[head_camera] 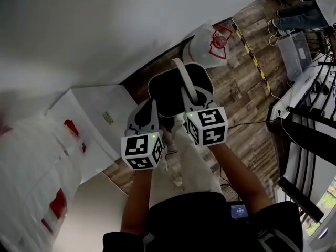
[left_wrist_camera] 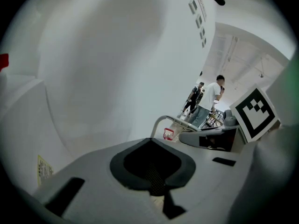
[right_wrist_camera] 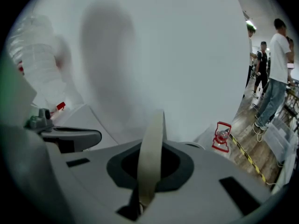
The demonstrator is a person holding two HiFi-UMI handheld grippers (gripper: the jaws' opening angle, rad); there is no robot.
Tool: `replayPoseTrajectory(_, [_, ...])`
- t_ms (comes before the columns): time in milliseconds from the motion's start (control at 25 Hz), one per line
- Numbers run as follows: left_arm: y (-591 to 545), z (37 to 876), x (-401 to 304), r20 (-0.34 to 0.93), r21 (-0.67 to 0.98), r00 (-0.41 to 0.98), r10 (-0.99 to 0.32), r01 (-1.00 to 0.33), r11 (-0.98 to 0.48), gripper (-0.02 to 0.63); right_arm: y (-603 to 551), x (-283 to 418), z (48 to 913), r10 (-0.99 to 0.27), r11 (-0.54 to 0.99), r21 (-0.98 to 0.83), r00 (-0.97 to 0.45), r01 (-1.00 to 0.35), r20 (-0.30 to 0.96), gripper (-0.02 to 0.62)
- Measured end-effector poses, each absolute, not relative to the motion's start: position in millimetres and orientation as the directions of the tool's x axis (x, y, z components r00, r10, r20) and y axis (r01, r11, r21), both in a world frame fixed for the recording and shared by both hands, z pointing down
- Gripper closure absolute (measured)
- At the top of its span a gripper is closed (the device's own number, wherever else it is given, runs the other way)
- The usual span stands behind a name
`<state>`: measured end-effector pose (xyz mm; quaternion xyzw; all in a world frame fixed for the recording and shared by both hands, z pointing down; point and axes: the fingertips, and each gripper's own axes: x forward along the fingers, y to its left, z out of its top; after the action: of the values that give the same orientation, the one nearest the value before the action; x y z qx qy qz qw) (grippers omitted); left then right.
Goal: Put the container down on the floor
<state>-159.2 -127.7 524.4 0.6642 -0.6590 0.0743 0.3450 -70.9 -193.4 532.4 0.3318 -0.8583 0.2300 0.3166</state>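
Container (head_camera: 165, 93), dark and round with a pale arched handle (head_camera: 181, 80), hangs in the air above the brown wood-plank floor (head_camera: 247, 88), close to the white wall (head_camera: 105, 30). Right tongs (right_wrist_camera: 140, 202) are clamped on the handle. Left tongs (left_wrist_camera: 159, 195) sit at the container's left edge, jaws drawn together; whether they pinch its rim I cannot tell.

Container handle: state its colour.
Cream handle on the black container; shows best in the right gripper view.
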Motion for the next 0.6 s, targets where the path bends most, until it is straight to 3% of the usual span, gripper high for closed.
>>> replayPoseTrajectory(600, [-117.2,614.0,-158.2,0.638,0.361,0.131,-0.759,-0.921,0.145,0.588,-176.5,-68.0,633.5,-0.333,0.669,-0.199,-0.528,-0.716,0.781,0.565])
